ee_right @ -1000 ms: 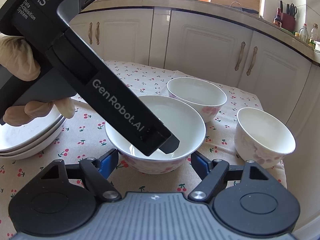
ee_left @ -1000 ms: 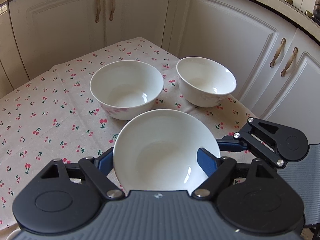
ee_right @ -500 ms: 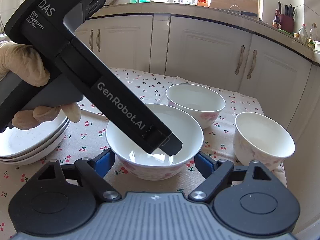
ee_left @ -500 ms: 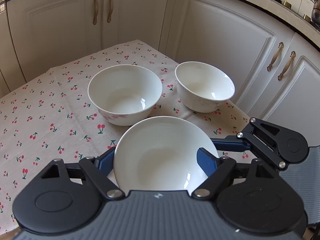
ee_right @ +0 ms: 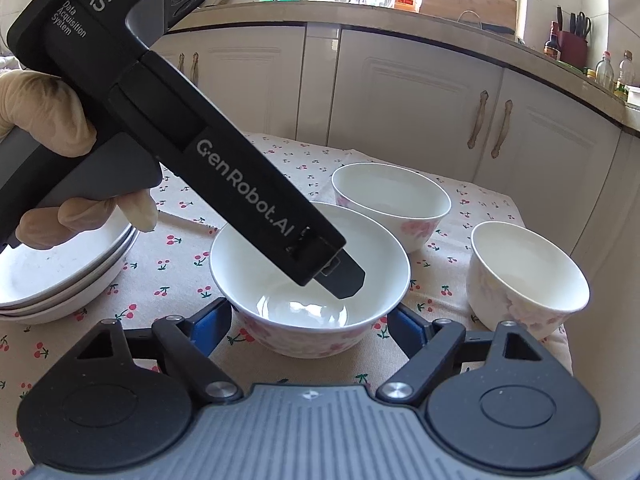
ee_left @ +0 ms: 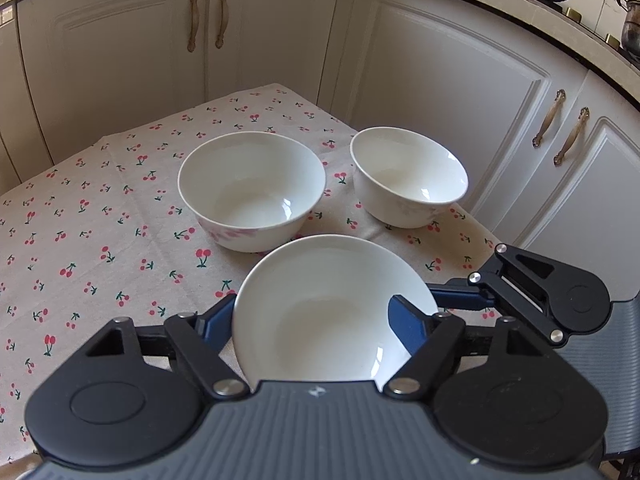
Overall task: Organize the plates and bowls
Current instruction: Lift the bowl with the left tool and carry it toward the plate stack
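Note:
A white bowl with pink flowers [ee_left: 320, 320] [ee_right: 260, 264] stands on the cherry-print cloth, nearest to both cameras. My left gripper [ee_left: 312, 320] points down into it with its jaws closing. Its left pad [ee_left: 218, 320] is outside the bowl's left wall. Its right finger [ee_right: 344, 276] hangs inside, clear of the wall. My right gripper [ee_right: 310, 326] straddles the bowl low down, jaws closing slightly, with small gaps at both pads. Its black linkage [ee_left: 540, 292] shows to the right of the bowl. A second bowl [ee_left: 252, 192] [ee_right: 390, 196] and a smaller one [ee_left: 408, 176] [ee_right: 528, 268] stand behind.
Three stacked white plates [ee_right: 52, 280] lie at the left of the table, under the gloved hand [ee_right: 44, 120] that holds the left gripper. White cabinet doors [ee_left: 440, 100] rise close behind the table. The cloth's right edge [ee_right: 560, 340] drops off just beyond the small bowl.
The left gripper's pads have drawn closer together around the near bowl's wall. The right gripper's pads stand slightly wider apart than a second ago. All three bowls have stayed in place.

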Action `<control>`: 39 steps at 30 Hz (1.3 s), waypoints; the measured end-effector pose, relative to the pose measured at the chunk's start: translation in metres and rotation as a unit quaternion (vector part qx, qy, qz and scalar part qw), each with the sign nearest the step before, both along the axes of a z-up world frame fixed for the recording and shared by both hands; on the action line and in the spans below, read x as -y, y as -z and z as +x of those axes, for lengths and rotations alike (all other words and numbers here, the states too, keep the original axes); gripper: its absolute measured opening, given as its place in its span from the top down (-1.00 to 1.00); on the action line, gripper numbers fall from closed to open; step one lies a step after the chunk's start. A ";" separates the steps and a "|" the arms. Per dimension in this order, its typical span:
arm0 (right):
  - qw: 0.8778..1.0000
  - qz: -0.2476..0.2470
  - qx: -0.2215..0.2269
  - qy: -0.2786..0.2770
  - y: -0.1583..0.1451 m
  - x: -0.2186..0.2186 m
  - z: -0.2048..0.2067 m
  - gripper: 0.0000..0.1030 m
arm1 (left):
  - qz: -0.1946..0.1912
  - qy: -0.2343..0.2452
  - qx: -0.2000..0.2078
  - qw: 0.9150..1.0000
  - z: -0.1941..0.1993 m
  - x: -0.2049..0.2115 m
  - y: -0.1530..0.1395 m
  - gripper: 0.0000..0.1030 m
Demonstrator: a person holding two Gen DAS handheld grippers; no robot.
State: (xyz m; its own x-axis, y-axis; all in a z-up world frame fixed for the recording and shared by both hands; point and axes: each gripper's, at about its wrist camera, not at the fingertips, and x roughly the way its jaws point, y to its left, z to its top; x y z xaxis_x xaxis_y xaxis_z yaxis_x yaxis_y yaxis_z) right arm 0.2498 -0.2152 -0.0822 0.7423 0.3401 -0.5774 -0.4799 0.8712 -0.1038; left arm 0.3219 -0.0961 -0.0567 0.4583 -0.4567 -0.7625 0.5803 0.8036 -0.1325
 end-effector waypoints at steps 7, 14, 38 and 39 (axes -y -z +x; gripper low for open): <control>1.000 0.000 -0.004 -0.004 -0.007 0.001 -0.010 -0.71 | -0.004 0.001 0.001 1.000 -0.012 0.000 -0.005 -0.53; 1.000 -0.003 0.000 -0.011 -0.021 0.003 -0.033 -0.71 | -0.015 -0.001 0.011 1.000 -0.038 -0.002 -0.018 -0.53; 1.000 -0.012 -0.019 -0.021 -0.022 0.033 -0.126 -0.71 | -0.033 0.017 0.003 0.999 -0.130 0.018 -0.002 -0.54; 1.000 -0.013 -0.020 -0.020 -0.022 0.034 -0.127 -0.71 | -0.032 0.017 0.002 0.999 -0.130 0.020 -0.001 -0.54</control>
